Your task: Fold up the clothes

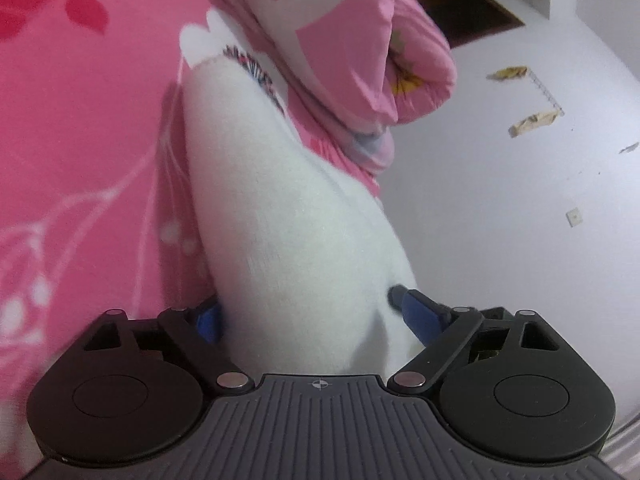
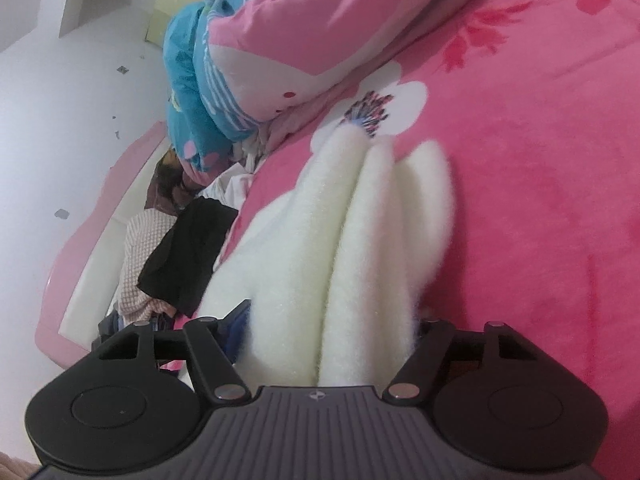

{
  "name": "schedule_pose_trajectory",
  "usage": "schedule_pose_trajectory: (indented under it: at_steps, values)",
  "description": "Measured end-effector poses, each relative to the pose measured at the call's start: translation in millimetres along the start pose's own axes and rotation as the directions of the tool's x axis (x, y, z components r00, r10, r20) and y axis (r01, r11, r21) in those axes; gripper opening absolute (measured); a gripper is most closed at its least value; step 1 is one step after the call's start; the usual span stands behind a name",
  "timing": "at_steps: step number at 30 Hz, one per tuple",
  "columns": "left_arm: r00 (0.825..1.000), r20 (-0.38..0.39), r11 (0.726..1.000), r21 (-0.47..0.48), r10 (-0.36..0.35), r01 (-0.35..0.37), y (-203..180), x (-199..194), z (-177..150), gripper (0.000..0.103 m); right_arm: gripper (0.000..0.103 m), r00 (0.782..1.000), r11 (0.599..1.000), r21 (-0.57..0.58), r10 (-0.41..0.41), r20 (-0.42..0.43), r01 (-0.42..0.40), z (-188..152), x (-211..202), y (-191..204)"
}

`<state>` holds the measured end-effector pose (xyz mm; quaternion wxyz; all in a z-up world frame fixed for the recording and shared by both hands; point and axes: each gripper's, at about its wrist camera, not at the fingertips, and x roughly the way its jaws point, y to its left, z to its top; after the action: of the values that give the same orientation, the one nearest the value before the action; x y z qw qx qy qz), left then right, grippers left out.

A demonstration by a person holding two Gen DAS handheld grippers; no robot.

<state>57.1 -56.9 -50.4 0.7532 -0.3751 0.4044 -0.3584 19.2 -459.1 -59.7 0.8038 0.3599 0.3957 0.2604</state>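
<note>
A white fleece garment [image 1: 280, 208] runs from my left gripper [image 1: 312, 312] out over the pink flowered bed sheet [image 1: 80, 120]. Its far edge lies by a printed flower. The bunched cloth fills the gap between the blue fingers [image 1: 418, 314], which are shut on it. In the right wrist view the same garment [image 2: 360, 220] is gathered in long folds. My right gripper [image 2: 332, 320] is shut on that bunch. One blue finger [image 2: 239, 320] shows at the left; the other is hidden behind the fleece.
A rolled pink quilt [image 1: 360, 40] [image 2: 300, 28] lies at the far end of the bed. A pile of other clothes [image 2: 188, 248] sits at the bed's edge by the pink frame [image 2: 80, 240]. The white floor [image 1: 500, 200] has paper scraps [image 1: 532, 122].
</note>
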Motion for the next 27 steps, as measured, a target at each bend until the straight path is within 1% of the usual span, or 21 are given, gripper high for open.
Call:
schedule_pose_trajectory:
  at_steps: [4, 8, 11, 12, 14, 15, 16, 18, 20, 23, 24, 27]
  values:
    - [0.999, 0.042, 1.000, 0.002, 0.009, -0.009, 3, -26, 7, 0.089, 0.072, 0.998, 0.999, -0.031, 0.020, -0.052, -0.021, -9, 29, 30]
    - [0.994, 0.071, 0.996, 0.010, 0.087, -0.087, 18, -70, 8, 0.089, 0.072, 0.990, 0.996, -0.057, 0.068, -0.120, -0.075, -19, 66, 60]
    - [0.984, 0.093, 0.988, 0.000, 0.154, -0.154, 32, -103, 6, 0.089, 0.072, 0.976, 0.989, -0.071, 0.115, -0.186, -0.130, -28, 97, 81]
    - [0.981, 0.094, 0.986, -0.006, 0.168, -0.168, 37, -107, 7, 0.089, 0.072, 0.971, 0.986, -0.085, 0.121, -0.206, -0.141, -31, 106, 88]
    - [0.976, 0.096, 0.981, -0.019, 0.195, -0.194, 47, -117, 8, 0.089, 0.073, 0.965, 0.982, -0.119, 0.113, -0.237, -0.145, -38, 121, 100]
    - [0.973, 0.097, 0.978, -0.024, 0.208, -0.207, 52, -121, 8, 0.089, 0.076, 0.967, 0.984, -0.131, 0.090, -0.240, -0.124, -41, 125, 103]
    - [0.971, 0.103, 0.976, -0.018, 0.217, -0.217, 53, -122, 7, 0.089, 0.077, 0.969, 0.986, -0.132, 0.070, -0.236, -0.104, -41, 124, 104]
    - [0.962, 0.132, 0.970, 0.015, 0.238, -0.242, 46, -123, 6, 0.091, 0.076, 0.974, 0.992, -0.110, 0.041, -0.221, -0.067, -41, 115, 103]
    - [0.951, 0.165, 0.959, 0.060, 0.263, -0.276, 35, -129, 1, 0.095, 0.076, 0.983, 0.996, -0.081, 0.021, -0.185, -0.036, -42, 90, 98]
    - [0.931, 0.220, 0.939, 0.123, 0.290, -0.321, 19, -141, -8, 0.096, 0.076, 0.996, 0.997, -0.080, -0.006, -0.085, -0.001, -52, 35, 97]
    - [0.921, 0.242, 0.929, 0.138, 0.304, -0.343, 14, -145, -11, 0.096, 0.076, 0.999, 0.997, -0.079, -0.015, -0.046, 0.011, -55, 15, 97]
    - [0.896, 0.299, 0.896, 0.201, 0.329, -0.396, -4, -159, -25, 0.096, 0.076, 0.998, 0.996, -0.089, -0.018, 0.058, 0.023, -72, -38, 102]
